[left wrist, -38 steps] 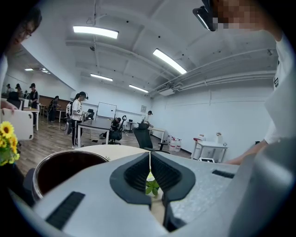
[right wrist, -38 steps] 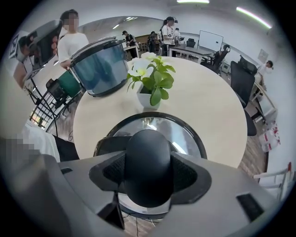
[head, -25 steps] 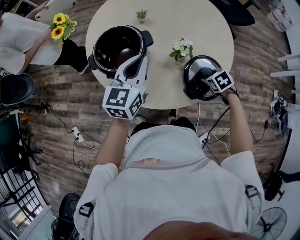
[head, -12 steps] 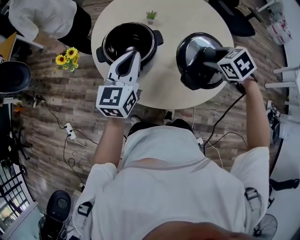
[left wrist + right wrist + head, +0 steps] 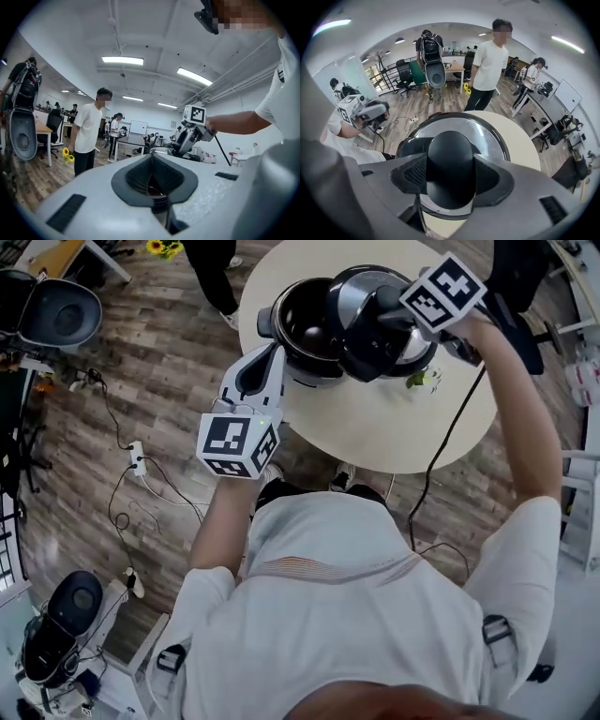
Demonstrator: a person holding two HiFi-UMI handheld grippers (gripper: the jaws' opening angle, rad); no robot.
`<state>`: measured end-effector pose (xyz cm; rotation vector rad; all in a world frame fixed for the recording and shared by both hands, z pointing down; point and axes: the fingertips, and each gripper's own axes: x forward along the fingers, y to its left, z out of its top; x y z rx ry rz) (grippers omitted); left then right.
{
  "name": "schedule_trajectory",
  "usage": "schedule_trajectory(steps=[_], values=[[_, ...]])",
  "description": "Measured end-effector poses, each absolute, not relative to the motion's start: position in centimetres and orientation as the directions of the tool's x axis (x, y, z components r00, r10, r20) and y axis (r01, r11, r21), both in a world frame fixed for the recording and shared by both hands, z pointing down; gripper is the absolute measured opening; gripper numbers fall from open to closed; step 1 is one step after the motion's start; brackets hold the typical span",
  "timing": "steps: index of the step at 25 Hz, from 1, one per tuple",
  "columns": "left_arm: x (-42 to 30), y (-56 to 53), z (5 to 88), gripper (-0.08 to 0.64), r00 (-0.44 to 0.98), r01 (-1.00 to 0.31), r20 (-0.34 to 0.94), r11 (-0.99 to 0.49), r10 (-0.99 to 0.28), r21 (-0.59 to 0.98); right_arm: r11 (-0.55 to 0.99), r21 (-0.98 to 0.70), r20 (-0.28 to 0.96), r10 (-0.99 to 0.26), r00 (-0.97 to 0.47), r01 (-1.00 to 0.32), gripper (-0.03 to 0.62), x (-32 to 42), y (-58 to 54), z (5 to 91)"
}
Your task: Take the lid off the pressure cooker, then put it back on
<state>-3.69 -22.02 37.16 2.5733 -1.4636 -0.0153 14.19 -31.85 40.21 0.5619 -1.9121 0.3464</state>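
Two tongs: right tongs (image 5: 382,304) clamped on knob (image 5: 451,164) of lid (image 5: 370,341), held aloft, partly overlapping open pot (image 5: 302,329) on worktop (image 5: 394,427); left tongs (image 5: 269,354) closed, empty, beside pot; advised: centre lid over rim, level it, lower squarely

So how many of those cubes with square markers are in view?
2. One cube on the left gripper, beside the open pot; the other cube on the right gripper, which grips the lid. None looks hidden.
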Motion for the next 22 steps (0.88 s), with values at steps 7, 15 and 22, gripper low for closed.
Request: schedule_trajectory(steps=[7,15,22], values=[[-9.2,-21.0,38.3,0.011,0.407,-0.905,0.085,-0.388,-0.91,0.173,0.897,-0.024,0.957,-0.107,-0.27,-0.442,0.28,5.2,-35.0,44.6],[-12.4,-20.6,39.0,0.011,0.364,-0.921,0.095,-0.342,-0.927,0.186,0.908,-0.013,0.984,-0.063,-0.168,-0.419,0.281,2.4,-36.4,48.3],[-11.1,-21.4,38.9,0.011,0.392,-0.909,0.091,-0.37,-0.915,0.192,0.888,-0.006,0.989,-0.062,-0.133,-0.46,0.281,2.9,-36.4,48.9]])
